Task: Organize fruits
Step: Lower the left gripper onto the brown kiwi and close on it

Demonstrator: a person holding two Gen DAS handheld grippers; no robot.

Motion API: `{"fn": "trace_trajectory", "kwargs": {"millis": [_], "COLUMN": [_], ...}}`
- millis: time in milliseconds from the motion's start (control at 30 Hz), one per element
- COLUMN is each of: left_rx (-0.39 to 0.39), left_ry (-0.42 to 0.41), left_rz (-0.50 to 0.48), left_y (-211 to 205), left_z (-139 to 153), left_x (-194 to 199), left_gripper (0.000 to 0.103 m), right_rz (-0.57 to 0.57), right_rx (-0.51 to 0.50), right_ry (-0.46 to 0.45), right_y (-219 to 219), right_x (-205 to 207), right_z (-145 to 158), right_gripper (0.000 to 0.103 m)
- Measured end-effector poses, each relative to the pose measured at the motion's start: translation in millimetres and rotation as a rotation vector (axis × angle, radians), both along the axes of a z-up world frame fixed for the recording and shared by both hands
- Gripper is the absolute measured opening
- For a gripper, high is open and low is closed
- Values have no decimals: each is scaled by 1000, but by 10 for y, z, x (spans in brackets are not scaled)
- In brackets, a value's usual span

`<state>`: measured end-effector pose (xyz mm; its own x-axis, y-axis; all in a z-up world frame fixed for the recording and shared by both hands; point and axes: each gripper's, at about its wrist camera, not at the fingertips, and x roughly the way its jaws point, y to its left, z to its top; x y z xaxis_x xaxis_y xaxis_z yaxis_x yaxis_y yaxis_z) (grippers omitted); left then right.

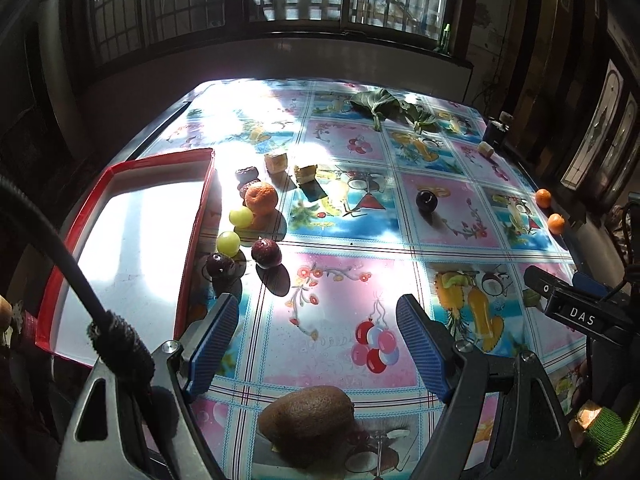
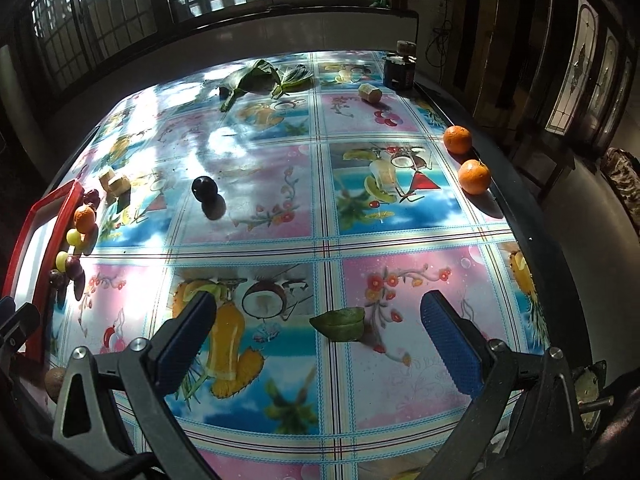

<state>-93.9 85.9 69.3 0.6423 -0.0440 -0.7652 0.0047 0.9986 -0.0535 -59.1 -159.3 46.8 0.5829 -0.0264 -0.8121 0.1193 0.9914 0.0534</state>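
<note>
A red-rimmed tray [image 1: 202,208] lies at the table's left with nothing in it. Beside its right wall sit an orange [image 1: 261,198], two yellow-green grapes [image 1: 228,243], two dark red plums [image 1: 266,253] and dates [image 1: 245,175]. A brown kiwi [image 1: 306,414] lies on the table under my open left gripper [image 1: 318,350], behind its fingertips. A dark plum [image 2: 204,189] rests mid-table. Two oranges [image 2: 474,176] sit at the right edge. A green fruit slice [image 2: 340,325] lies between the fingers of my open right gripper [image 2: 320,346].
Two cake cubes [image 1: 277,162] stand past the fruit cluster. Green leaves [image 2: 252,78] lie at the far side, a dark jar [image 2: 398,68] and a small tan piece [image 2: 370,93] at the far right corner. The right gripper's body [image 1: 580,312] shows at right.
</note>
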Motion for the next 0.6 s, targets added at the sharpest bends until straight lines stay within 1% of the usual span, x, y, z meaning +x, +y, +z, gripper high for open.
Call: {"fn": "trace_trajectory", "kwargs": {"millis": [233, 367, 500, 600], "left_rx": [31, 67, 102, 114], "left_ry": [8, -20, -55, -64], "left_rz": [13, 29, 36, 40], "left_y": [43, 17, -2, 17], "left_z": [-39, -9, 22, 26], "left_x": [-90, -149, -206, -225], "left_gripper": [81, 81, 81, 81], "right_rz": [2, 17, 29, 40], "right_rx": [1, -11, -25, -33], "right_ry": [20, 23, 2, -14], "right_y": [25, 83, 130, 168], "right_x": [-15, -49, -102, -130], "right_z": [-35, -32, 18, 49], "right_gripper": [102, 102, 102, 102]}}
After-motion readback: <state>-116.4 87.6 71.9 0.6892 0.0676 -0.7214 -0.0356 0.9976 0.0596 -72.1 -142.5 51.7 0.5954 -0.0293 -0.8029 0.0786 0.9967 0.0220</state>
